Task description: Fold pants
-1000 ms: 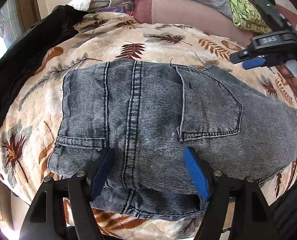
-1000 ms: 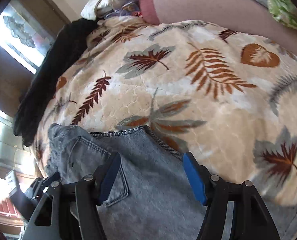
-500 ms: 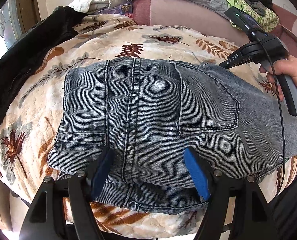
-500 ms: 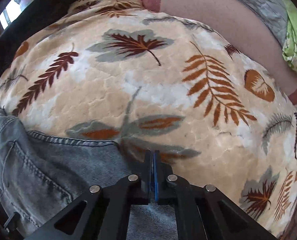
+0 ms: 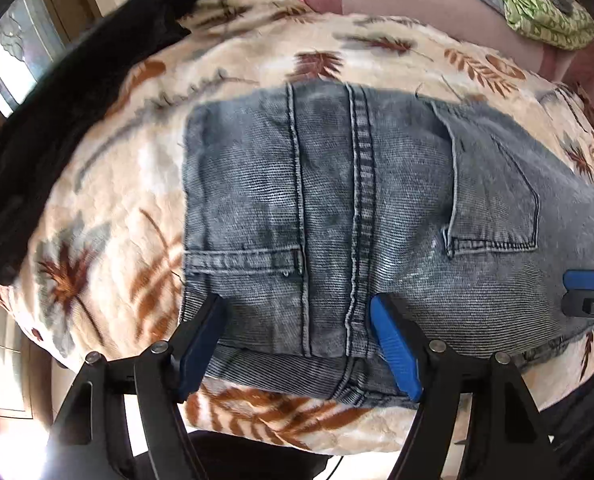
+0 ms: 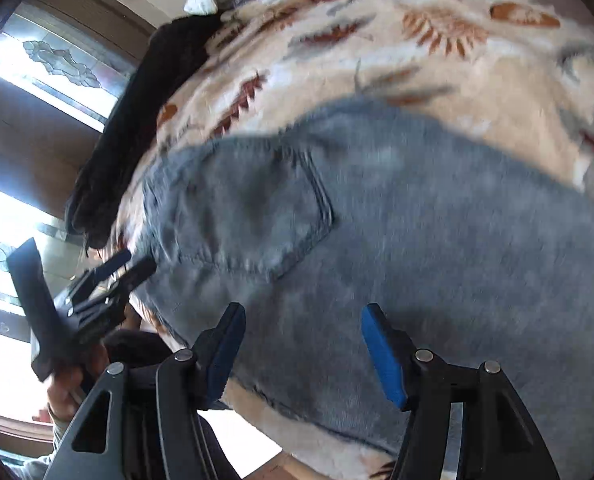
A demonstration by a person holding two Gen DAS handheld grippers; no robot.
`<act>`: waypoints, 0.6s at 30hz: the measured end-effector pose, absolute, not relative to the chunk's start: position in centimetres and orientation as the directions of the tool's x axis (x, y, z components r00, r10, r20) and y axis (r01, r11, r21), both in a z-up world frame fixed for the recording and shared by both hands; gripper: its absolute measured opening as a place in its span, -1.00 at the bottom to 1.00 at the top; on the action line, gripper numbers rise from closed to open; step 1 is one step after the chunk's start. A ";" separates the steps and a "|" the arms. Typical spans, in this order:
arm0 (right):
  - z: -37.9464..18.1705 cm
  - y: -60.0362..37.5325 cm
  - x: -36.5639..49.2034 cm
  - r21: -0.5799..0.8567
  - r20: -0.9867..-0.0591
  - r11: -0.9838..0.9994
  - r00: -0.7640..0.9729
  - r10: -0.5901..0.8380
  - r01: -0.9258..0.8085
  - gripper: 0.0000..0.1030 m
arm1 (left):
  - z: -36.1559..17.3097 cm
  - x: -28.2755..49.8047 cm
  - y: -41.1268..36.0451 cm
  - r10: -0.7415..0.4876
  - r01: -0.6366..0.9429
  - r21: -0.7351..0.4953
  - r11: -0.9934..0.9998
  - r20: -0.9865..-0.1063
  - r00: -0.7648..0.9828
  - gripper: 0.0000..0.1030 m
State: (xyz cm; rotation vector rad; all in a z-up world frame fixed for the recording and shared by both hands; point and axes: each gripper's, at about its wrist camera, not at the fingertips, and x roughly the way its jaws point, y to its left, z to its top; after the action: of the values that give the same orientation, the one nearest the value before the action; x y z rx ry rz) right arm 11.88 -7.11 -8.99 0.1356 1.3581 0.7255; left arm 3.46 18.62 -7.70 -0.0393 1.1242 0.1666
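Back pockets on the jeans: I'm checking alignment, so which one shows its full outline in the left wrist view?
The back pocket right of the centre seam; the other shows only its stitched edge.

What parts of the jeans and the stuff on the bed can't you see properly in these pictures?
- Jeans legs: left wrist view, cut off by the right edge.
- Jeans stitching: right wrist view, lost to motion blur.
- Jeans' near edge: both views, partly hidden behind the left gripper and the right gripper.
- Black cloth: both views, runs off the left side; what it is, unclear.
- Green fabric: left wrist view, cropped at the top corner.
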 end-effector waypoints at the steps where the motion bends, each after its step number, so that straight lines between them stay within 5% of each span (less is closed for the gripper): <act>1: -8.3 -7.2 11.2 0.465 -0.834 0.780 0.086 0.544 -0.419 0.24 | -7.0 2.7 19.0 0.099 -0.158 0.030 0.987 -0.887 0.452 0.46; 5: -3.9 -5.7 8.4 0.383 -0.806 0.777 0.230 0.545 -0.500 0.24 | -3.1 0.1 22.9 0.004 -0.264 -0.180 0.948 -0.821 0.571 0.46; 11: -2.6 5.5 3.1 0.135 -0.797 0.616 0.284 0.533 -0.776 0.22 | -1.6 -3.4 27.9 0.036 -0.413 -0.271 0.869 -0.800 0.599 0.46; 17: -6.4 12.1 1.2 -0.170 -0.818 0.538 0.423 0.391 -0.826 -0.37 | -2.5 -5.5 29.0 0.049 -0.437 -0.267 0.859 -0.807 0.588 0.46; 18: -6.7 12.4 1.4 -0.174 -0.822 0.539 0.423 0.381 -0.824 -0.65 | -2.5 -5.7 29.1 0.046 -0.434 -0.271 0.859 -0.804 0.593 0.46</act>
State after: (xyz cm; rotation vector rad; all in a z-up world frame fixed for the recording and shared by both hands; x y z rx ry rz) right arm 1.39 12.39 -6.66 -0.6291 0.8153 0.8194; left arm -5.66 29.08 -2.46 -0.4735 0.9002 0.2911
